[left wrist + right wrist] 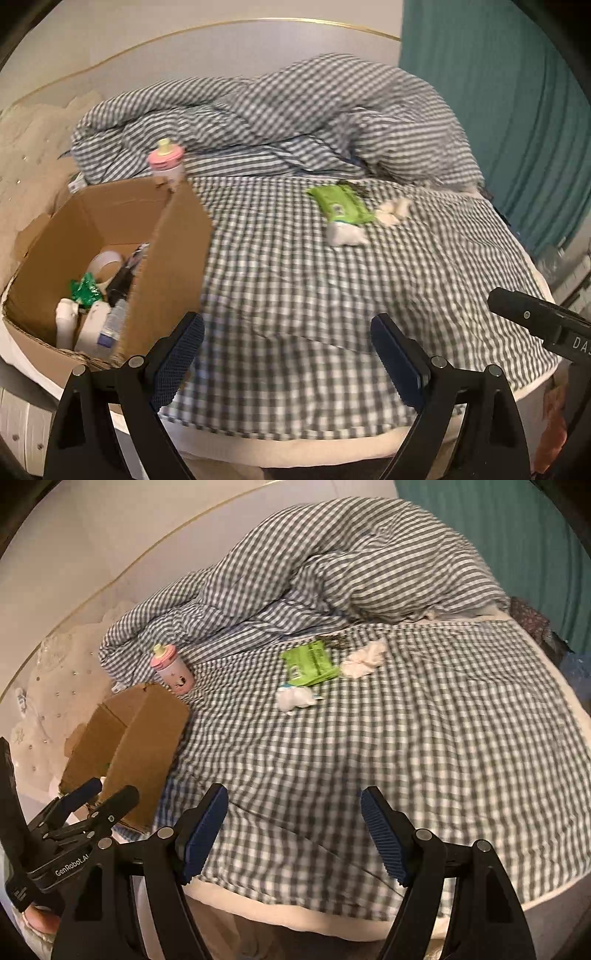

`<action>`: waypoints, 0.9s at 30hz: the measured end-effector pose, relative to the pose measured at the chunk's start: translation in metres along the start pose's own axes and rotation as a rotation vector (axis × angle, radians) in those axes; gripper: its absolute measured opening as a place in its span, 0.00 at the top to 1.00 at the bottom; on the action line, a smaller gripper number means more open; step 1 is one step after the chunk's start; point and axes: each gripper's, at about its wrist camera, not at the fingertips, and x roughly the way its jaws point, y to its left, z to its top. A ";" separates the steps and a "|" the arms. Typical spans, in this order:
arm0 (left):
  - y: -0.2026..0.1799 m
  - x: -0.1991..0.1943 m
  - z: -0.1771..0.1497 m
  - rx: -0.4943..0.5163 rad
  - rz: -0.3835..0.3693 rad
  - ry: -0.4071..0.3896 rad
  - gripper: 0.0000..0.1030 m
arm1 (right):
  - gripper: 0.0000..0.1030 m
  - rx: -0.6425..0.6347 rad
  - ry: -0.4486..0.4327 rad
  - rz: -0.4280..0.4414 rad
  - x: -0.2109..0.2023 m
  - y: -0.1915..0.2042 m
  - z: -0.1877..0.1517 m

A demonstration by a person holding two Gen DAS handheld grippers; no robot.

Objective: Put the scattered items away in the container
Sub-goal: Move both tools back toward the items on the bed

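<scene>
A cardboard box (pixel 110 236) is seen at the bed's left edge, its contents partly hidden and blurred. A green packet (pixel 341 203) lies mid-bed. The left gripper (pixel 288 354) and right gripper (pixel 293 834) are spread, empty.

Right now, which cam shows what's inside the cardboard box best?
The left wrist view. It looks into the open cardboard box, showing a tape roll, a green wrapper and white bottles at the bottom. The right wrist view shows only the box's outer side and a strip of inner wall; the contents are hidden.
</scene>
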 end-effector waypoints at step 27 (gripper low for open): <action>-0.039 0.089 0.004 0.008 0.001 0.099 0.06 | 0.26 -0.009 0.001 -0.186 0.040 -0.040 0.013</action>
